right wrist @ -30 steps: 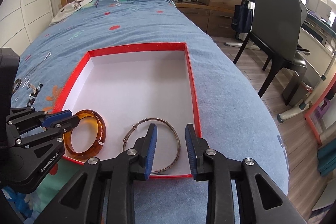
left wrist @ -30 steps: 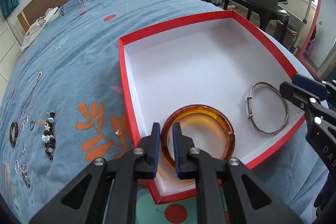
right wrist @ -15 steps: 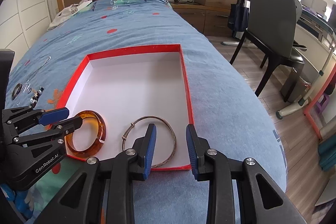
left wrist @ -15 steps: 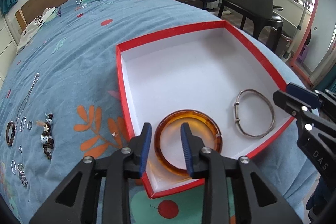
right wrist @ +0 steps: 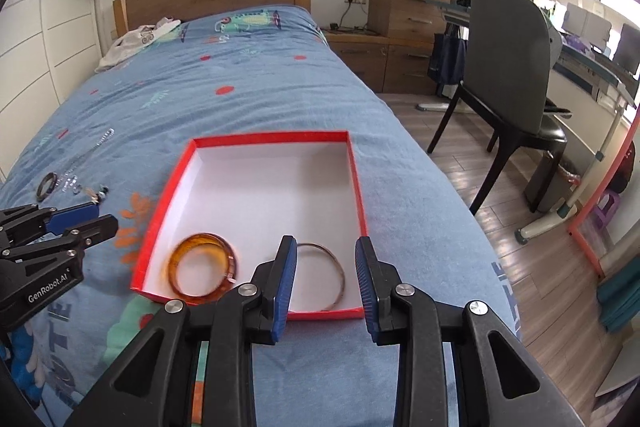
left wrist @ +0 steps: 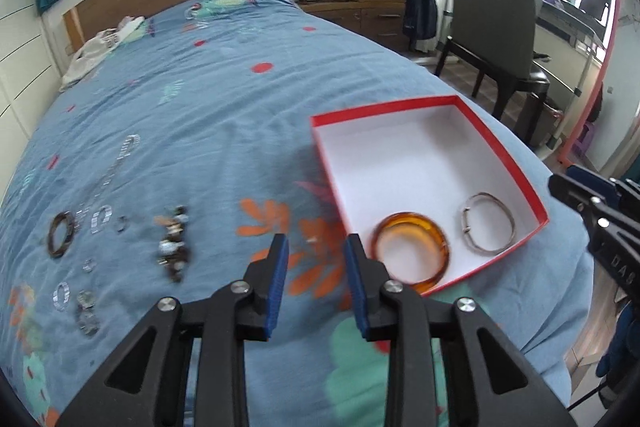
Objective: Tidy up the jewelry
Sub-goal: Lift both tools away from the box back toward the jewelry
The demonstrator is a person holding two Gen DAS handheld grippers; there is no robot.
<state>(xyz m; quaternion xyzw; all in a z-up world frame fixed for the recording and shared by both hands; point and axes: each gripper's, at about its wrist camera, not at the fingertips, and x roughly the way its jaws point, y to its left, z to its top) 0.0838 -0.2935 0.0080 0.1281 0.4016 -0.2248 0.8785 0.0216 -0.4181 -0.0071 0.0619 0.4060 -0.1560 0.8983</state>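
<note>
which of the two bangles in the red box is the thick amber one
The amber bangle, on the left in the right wrist view. It is wide and translucent orange; the silver bangle beside it is thin wire.

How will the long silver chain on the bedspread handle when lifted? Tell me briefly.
The chain lies stretched out in small links, so it will probably hang limp and swing. It looks thin, likely light. Pinched at one point it may slip or snag the rings beside it.

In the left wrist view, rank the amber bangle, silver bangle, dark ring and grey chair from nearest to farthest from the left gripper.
1. amber bangle, right, inside the red box
2. silver bangle, further right in the box
3. dark ring, far left on the bedspread
4. grey chair, beyond the bed
</note>
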